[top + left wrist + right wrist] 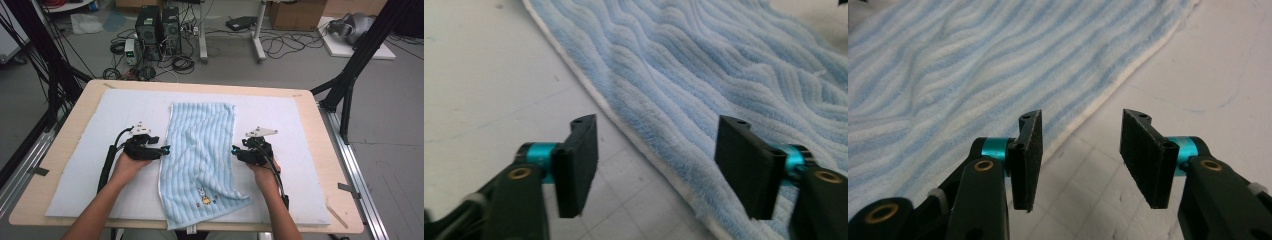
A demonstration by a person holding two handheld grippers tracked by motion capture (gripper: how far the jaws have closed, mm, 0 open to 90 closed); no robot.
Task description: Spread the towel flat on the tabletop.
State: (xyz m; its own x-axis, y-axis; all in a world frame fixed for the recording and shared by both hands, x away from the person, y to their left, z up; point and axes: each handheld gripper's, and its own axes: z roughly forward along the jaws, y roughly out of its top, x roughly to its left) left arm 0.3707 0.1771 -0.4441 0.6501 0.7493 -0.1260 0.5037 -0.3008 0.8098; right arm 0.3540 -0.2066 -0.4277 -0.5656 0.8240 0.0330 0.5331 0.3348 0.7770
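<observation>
While the towel (201, 162) is lying lengthwise between us, we are holding both grippers (165, 149) (233, 150) open, empty, at its side edges.

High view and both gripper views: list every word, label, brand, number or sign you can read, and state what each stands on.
No text can be read in any view.
Blue striped towel: a small embroidered rabbit picture near its front edge; no letters legible.
White tag at the towel's front hem: too small to read.
Computer towers on the floor behind the table: any markings too small and blurred.
Cardboard box: no readable print.
</observation>
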